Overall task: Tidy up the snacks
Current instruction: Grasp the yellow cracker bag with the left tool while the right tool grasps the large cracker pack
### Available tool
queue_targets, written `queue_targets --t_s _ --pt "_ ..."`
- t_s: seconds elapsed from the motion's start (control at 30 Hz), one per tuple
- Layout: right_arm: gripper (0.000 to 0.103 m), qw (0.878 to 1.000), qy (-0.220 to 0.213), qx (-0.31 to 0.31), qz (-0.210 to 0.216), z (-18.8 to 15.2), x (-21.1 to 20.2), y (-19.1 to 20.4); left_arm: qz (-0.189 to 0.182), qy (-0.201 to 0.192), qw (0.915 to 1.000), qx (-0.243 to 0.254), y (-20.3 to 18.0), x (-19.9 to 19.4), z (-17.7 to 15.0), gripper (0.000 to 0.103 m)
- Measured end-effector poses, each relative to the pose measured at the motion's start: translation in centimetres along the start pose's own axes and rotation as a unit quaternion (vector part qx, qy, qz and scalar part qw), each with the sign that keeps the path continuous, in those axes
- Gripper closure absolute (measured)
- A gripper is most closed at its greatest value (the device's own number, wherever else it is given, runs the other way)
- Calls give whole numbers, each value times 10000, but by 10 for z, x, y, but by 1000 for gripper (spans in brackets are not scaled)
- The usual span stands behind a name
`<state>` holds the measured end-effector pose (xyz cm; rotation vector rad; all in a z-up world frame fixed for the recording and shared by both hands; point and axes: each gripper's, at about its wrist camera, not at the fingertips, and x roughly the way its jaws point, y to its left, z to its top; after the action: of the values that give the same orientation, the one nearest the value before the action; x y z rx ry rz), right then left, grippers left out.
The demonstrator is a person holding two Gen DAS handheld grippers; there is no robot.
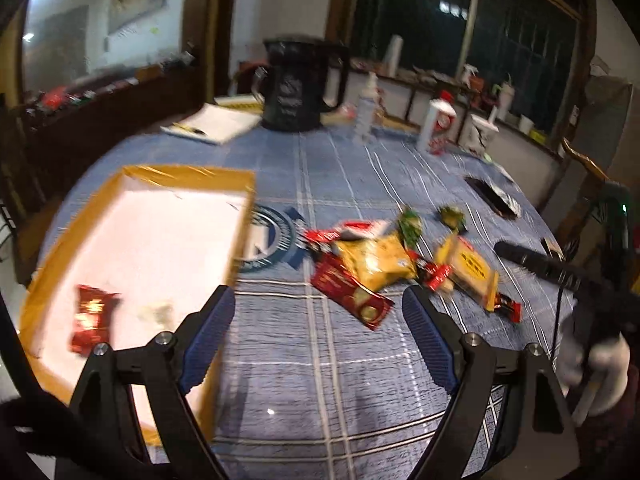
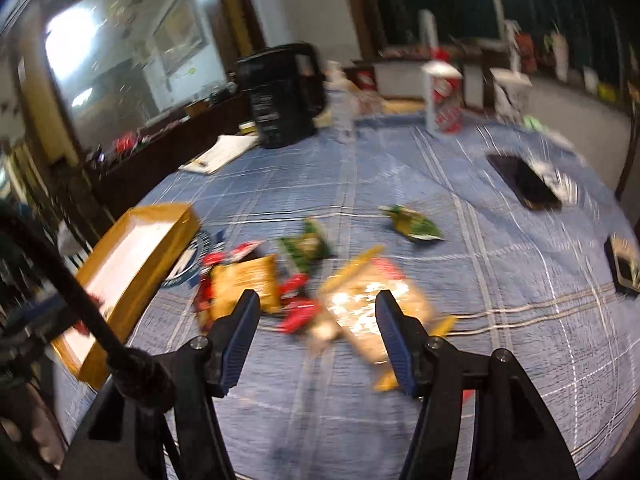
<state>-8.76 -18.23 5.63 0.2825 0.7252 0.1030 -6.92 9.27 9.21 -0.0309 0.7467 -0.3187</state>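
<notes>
A pile of snack packets lies on the blue checked tablecloth: a yellow bag (image 1: 376,260), a dark red packet (image 1: 352,296), a clear yellow-edged pack (image 1: 468,268) and green packets (image 1: 412,224). A shallow yellow-rimmed box (image 1: 188,176) at the left holds one red packet (image 1: 90,318). My left gripper (image 1: 318,332) is open and empty, above the cloth between box and pile. My right gripper (image 2: 316,332) is open and empty, hovering just before the clear pack (image 2: 372,300) and small red packets (image 2: 298,312). The box also shows in the right wrist view (image 2: 160,216).
A black kettle (image 1: 298,84), a white notepad (image 1: 216,122), a spray bottle (image 1: 366,108) and white cups (image 1: 438,120) stand at the table's far side. A black phone (image 2: 524,180) and another device (image 2: 624,268) lie to the right. A green packet (image 2: 414,224) lies apart.
</notes>
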Motion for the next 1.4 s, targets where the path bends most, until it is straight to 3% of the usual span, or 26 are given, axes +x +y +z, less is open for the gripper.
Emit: queue_targets --t_s 0.13,0.3,0.47,0.63,0.73,0.8,0.9,1.03,1.07,1.3,1.4 --pt "43 9992 352 180 111 4 22 -29 -221 444 9985 223 -16 39 11 17" --pt "38 9969 720 -171 281 3 59 -32 -308 807 9944 609 -36 81 29 17" --pt "33 9953 801 -335 435 5 75 -27 -579 1122 9881 879 -49 123 47 17" --pt "30 9925 737 -917 315 -2 68 -9 -709 1496 9770 1345 -61 148 38 17" --pt "30 9887 646 -1351 50 -9 67 5 -700 1435 9715 1755 -72 141 29 19" --pt "30 9856 586 -1584 -97 -14 68 13 -771 1418 9684 1902 -75 136 25 28" --pt "28 9830 583 -1732 -169 -17 69 17 -733 1385 9649 2107 -78 129 21 31" --pt "29 9829 645 -1720 -149 -16 69 13 -681 1326 9604 2355 -81 125 18 31" --pt "34 9830 661 -1702 -165 -17 69 12 -680 1308 9605 2358 -80 126 19 31" --pt "34 9839 639 -1659 -155 -17 68 11 -666 1266 9604 2392 -74 130 24 31" --pt "34 9849 600 -1619 -106 -17 67 10 -766 1276 9555 2546 -79 134 23 30"
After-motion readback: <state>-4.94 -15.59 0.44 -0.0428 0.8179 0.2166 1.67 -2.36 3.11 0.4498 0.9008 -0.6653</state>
